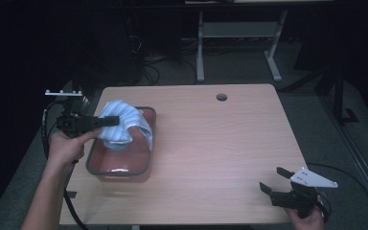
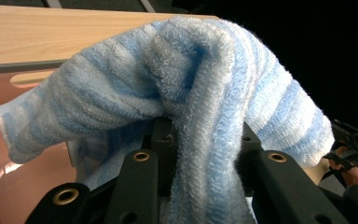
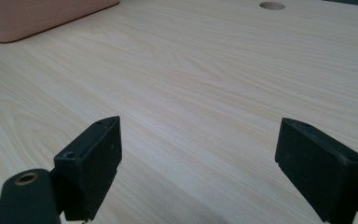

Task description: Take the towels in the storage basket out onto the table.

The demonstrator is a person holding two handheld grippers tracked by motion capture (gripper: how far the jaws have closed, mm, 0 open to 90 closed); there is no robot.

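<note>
A blue-and-white striped terry towel (image 2: pixel 191 88) is pinched between the left tool's (image 2: pixel 205 154) black jaws and drapes over them, falling to both sides and hiding the tips. Beyond the tool to the left lies the pink inside of a tub (image 2: pixel 14 186), its grey rim just past the towel. Farther off is the wooden counter (image 2: pixel 51 32). To the tool's right the background is dark.

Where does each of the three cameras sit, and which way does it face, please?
High view: above the person's side, looking forward and down on the table; both forearms, left gripper and right gripper show.
Left gripper view: on the left gripper, facing the striped towel clamped in its jaws above the basin.
Right gripper view: on the right gripper, low over bare table, jaws open.
Shared: the high and right gripper views both show the table's round hole.
</note>
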